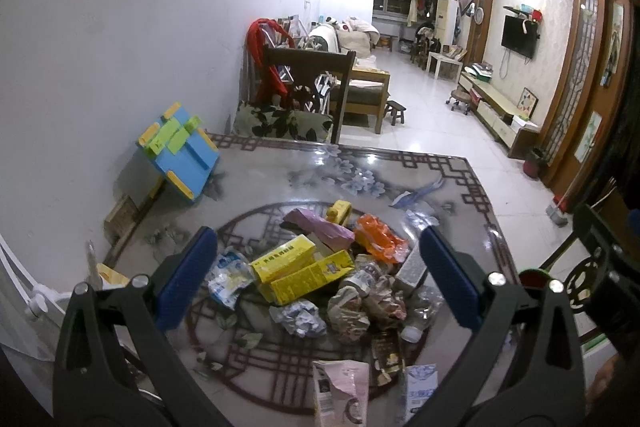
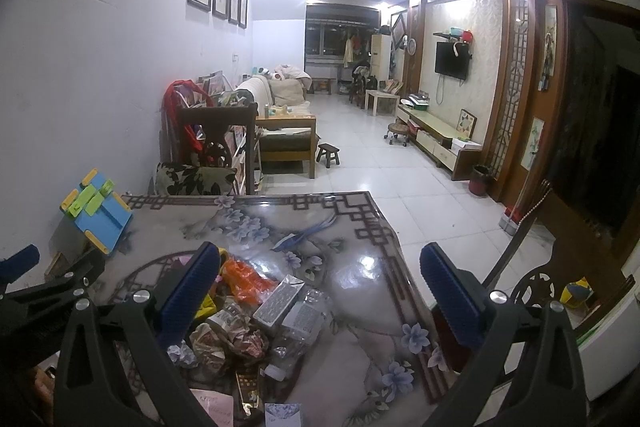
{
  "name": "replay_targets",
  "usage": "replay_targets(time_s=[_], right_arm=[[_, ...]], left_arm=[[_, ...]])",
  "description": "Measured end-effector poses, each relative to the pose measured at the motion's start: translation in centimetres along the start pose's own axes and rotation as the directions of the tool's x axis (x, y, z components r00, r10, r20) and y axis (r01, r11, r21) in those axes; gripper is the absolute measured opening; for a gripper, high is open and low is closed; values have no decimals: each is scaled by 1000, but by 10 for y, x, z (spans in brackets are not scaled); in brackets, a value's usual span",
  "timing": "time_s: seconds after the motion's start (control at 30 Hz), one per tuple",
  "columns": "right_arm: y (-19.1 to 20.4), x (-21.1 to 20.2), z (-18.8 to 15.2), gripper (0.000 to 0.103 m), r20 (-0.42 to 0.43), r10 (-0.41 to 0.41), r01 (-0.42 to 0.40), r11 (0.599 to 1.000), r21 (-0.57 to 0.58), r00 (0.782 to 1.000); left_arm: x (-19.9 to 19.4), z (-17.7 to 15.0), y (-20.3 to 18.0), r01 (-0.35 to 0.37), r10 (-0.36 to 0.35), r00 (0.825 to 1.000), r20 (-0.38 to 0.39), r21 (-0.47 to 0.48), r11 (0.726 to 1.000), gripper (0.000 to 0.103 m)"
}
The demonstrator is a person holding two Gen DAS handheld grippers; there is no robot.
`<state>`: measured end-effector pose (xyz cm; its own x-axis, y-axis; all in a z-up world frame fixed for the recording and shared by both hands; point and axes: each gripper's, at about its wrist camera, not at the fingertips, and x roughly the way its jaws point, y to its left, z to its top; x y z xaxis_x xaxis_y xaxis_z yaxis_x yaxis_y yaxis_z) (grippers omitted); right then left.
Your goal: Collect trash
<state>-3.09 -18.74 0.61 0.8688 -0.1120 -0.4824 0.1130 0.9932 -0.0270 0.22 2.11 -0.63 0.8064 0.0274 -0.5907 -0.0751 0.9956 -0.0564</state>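
Left wrist view, left claw wide above trash pile; right claw wide, empty

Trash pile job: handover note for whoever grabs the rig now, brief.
Left gripper: open, empty, above the trash pile.
Right gripper: open, empty, over the pile's right edge.
Things: yellow boxes, orange wrapper, crumpled paper, grey carton and clear bottle heaped mid-table. A pink pouch lies nearer the camera.
Done: nothing gripped yet.
Left: the whole pile. No bin clearly in view; a dark red container stands on the floor by the far wall, use unclear.
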Motion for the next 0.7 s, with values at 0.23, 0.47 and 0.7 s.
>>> replay_targets(time_s=[0.23, 0.47, 0.7], right_arm=[[0, 5, 4, 96, 6, -11, 11, 1000, -8, 1000], [3, 4, 2, 96, 6, -12, 12, 1000, -11, 1000], [6, 5, 0, 96, 13, -19, 19, 1000, -16, 1000]], left_arm=[[4, -1, -6, -42, 41, 999, 18, 47, 998, 100], [3, -3, -11, -55, 51, 997, 62, 66, 996, 100], [8, -3, -4, -43, 42, 999, 27, 8, 999, 100]])
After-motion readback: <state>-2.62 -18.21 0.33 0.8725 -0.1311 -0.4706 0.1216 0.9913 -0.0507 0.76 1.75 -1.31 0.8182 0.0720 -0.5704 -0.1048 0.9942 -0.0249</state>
